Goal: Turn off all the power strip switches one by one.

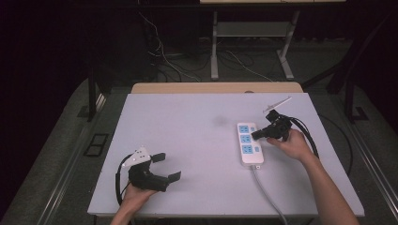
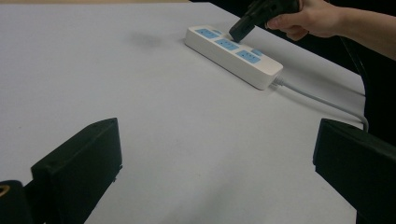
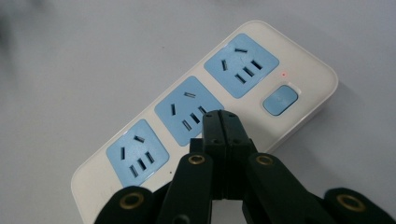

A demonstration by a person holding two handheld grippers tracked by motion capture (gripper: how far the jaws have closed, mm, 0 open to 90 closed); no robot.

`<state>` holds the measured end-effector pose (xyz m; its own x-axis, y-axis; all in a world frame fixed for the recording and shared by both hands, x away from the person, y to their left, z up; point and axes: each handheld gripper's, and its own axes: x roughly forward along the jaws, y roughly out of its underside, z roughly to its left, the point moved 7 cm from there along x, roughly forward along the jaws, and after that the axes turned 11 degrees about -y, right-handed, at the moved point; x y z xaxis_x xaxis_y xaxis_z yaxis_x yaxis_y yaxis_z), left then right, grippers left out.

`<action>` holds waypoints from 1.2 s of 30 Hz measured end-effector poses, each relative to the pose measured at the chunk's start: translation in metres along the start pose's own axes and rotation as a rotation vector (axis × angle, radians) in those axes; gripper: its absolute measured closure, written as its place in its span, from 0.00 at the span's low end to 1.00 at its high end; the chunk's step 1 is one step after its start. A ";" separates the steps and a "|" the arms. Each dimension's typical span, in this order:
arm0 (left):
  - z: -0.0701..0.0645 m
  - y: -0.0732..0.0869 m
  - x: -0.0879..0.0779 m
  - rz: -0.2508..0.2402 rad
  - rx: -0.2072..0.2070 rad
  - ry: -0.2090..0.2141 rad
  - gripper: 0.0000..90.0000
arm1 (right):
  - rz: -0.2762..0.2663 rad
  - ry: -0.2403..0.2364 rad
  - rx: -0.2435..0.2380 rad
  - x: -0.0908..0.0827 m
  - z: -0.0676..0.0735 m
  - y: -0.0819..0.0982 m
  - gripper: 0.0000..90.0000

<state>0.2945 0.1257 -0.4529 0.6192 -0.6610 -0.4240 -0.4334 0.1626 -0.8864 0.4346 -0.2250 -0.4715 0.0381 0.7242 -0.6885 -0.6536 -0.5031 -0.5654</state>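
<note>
A white power strip [image 1: 248, 151] with three blue sockets lies on the right side of the white table [image 1: 187, 126], its grey cord [image 1: 268, 193] running to the near edge. My right gripper [image 1: 256, 135] is shut with nothing in it, held by a hand, tips down at the strip's top. In the right gripper view its closed tips [image 3: 222, 117] sit at the edge of the middle socket of the power strip [image 3: 140, 154], near a blue switch [image 3: 280, 99] and a lit red lamp [image 3: 283, 73]. My left gripper [image 1: 167, 166] rests open near the front left corner.
The left gripper view looks between its wide-apart jaws [image 2: 215, 154] across bare table to the power strip [image 2: 252, 67] and the right gripper [image 2: 243, 28]. A wooden board [image 1: 216, 87] borders the far edge. Desk legs and cables [image 1: 234, 61] lie on the floor behind.
</note>
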 end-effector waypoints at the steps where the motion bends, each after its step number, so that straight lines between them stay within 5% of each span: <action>1: 0.000 0.000 0.000 0.001 0.001 0.000 0.00 | -0.008 -0.003 -0.004 0.000 -0.001 0.000 1.00; 36: -0.001 0.000 0.000 0.004 -0.001 0.001 0.00 | -0.044 0.013 -0.032 0.000 0.001 0.005 1.00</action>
<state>0.2935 0.1250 -0.4530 0.6171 -0.6610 -0.4269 -0.4361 0.1643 -0.8848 0.4309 -0.2272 -0.4740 0.0757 0.7399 -0.6685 -0.6265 -0.4862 -0.6092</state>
